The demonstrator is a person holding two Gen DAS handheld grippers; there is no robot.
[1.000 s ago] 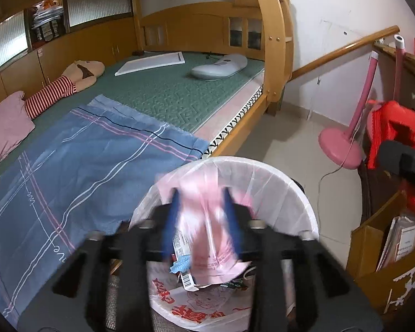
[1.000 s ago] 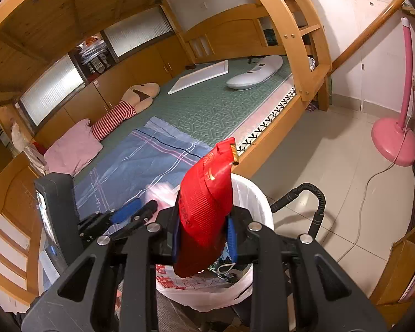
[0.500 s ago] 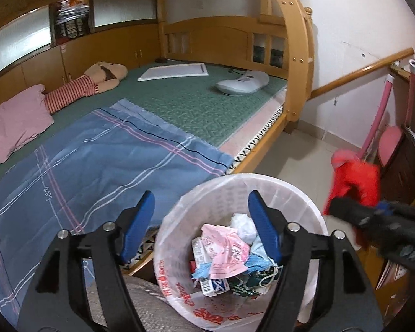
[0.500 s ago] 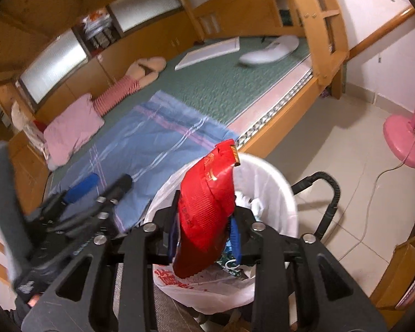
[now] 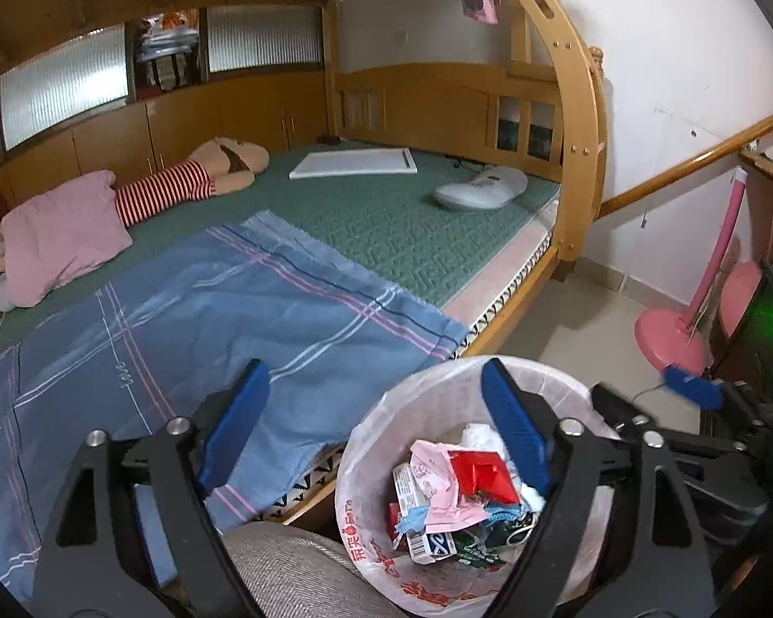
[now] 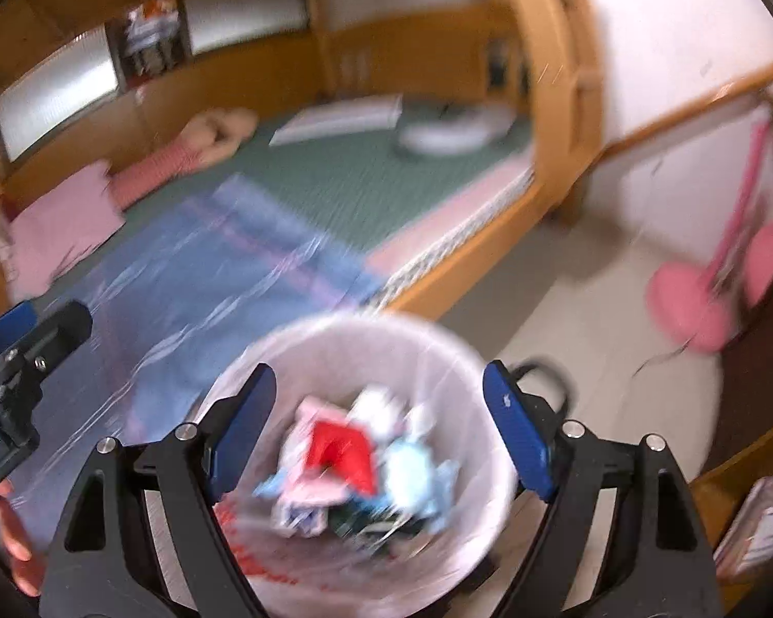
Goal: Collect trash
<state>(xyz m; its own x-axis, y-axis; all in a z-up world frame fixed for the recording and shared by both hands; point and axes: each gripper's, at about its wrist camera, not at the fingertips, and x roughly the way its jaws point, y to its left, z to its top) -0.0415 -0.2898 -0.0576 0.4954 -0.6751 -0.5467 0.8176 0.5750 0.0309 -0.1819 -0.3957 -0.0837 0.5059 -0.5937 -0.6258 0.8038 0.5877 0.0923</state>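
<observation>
A white bin with a plastic liner [image 5: 381,427] stands by the bed, holding several wrappers. A red wrapper [image 5: 482,471] and a pink wrapper [image 5: 435,474] lie on top of the pile. My left gripper [image 5: 373,412] is open and empty above the bin's left rim. My right gripper [image 6: 379,414] is open and empty over the bin [image 6: 453,360], with the red wrapper [image 6: 342,456] below it. The right wrist view is blurred. The right gripper [image 5: 695,394] shows at the right edge of the left wrist view.
A wooden bunk bed [image 5: 515,278] with a green mat and blue blanket [image 5: 206,319] lies left of the bin. A pink fan base [image 5: 670,335] stands on the tiled floor to the right. A grey-trousered knee [image 5: 293,571] is just below the bin.
My right gripper opened and the red wrapper dropped into the bin. My left gripper let go of the pink wrapper earlier and has shifted left, staying open.
</observation>
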